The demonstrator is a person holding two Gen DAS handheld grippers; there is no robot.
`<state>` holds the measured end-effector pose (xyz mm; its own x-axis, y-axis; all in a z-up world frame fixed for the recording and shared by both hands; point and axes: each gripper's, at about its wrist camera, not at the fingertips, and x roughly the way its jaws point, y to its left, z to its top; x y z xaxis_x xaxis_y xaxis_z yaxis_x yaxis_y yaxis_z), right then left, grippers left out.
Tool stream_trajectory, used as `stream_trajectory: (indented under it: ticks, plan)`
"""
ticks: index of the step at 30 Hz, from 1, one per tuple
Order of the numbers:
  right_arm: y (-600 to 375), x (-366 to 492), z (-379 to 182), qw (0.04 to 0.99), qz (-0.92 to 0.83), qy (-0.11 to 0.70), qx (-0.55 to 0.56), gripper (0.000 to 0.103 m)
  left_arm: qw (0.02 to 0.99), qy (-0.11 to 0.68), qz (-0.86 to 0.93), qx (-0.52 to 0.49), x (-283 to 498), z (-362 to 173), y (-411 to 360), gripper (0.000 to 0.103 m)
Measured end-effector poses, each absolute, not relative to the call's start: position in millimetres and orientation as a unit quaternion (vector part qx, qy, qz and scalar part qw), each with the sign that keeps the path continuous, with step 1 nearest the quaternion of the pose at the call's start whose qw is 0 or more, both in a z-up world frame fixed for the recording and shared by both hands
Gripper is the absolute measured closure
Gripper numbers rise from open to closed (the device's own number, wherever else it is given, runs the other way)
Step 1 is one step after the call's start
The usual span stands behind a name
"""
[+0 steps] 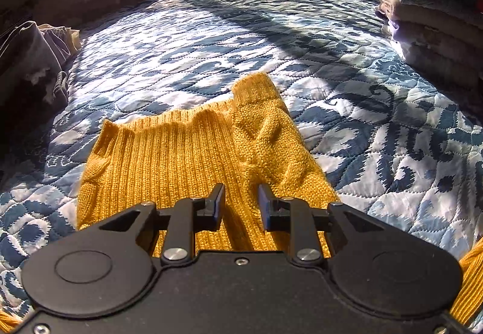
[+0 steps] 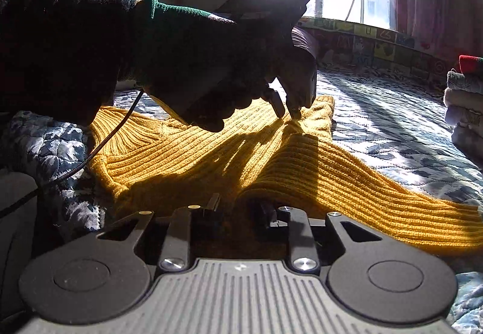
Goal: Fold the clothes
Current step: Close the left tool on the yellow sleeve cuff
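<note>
A: Where is the mustard sweater [image 1: 193,158]?

B: Flat on the blue-and-white quilt [image 1: 211,41], ribbed body towards the camera, one cable-knit sleeve [image 1: 265,134] folded in over the right part, its cuff pointing away. A second bit of yellow knit shows at the lower right edge of the left wrist view.

A: And the left gripper [image 1: 241,204]?

B: Low over the sweater's near part, fingers spread with a clear gap and yellow knit showing between them. From its own camera nothing is pinched. In the right wrist view the same tool [image 2: 286,115] tilts steeply down, tips at or on a raised ridge of the knit; whether they touch it I cannot tell.

A: The hand holding it?

B: A gloved hand [image 2: 211,68] with a green cuff, wrapped around the tool's body, wrist bent downward, dark sleeve [image 2: 60,32] running off to the left. A black cable [image 2: 114,134] hangs from it across the sweater.

A: The right gripper [image 2: 241,207]?

B: Down at the sweater's edge, level with the bed. Its fingers stand apart, and a fold of the knit bulges up just ahead of them; shadow hides whether any fabric lies between.

A: Anything else?

B: A stack of folded clothes [image 1: 431,23] at the far right, red piece on top, well apart from the sweater. Crumpled garments [image 1: 33,62] at the left.
</note>
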<state>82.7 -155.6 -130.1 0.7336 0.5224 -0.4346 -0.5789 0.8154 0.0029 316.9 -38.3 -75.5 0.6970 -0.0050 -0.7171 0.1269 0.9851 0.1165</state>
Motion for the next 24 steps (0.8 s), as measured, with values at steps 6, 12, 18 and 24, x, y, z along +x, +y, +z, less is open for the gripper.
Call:
stream_trajectory:
  ticks: [6,12,18,24]
  plan:
    - [-146,66,-130,0.932,0.289,0.188,-0.113,0.059,0.889,0.352,-0.244,0.162,258,-31,-111,0.060]
    - [-139,54,-132,0.930,0.290,0.174,-0.145,0.042,0.783,0.353,-0.428,0.282,200,-46,-212,0.057]
    - [-141,49,-133,0.928,0.295,0.168,-0.154,0.040,0.745,0.347,-0.395,0.411,189,-102,-258,0.075]
    - [-151,46,-126,0.929,0.298,0.166,-0.145,0.038,0.850,0.312,-0.322,0.276,209,-49,-196,0.095]
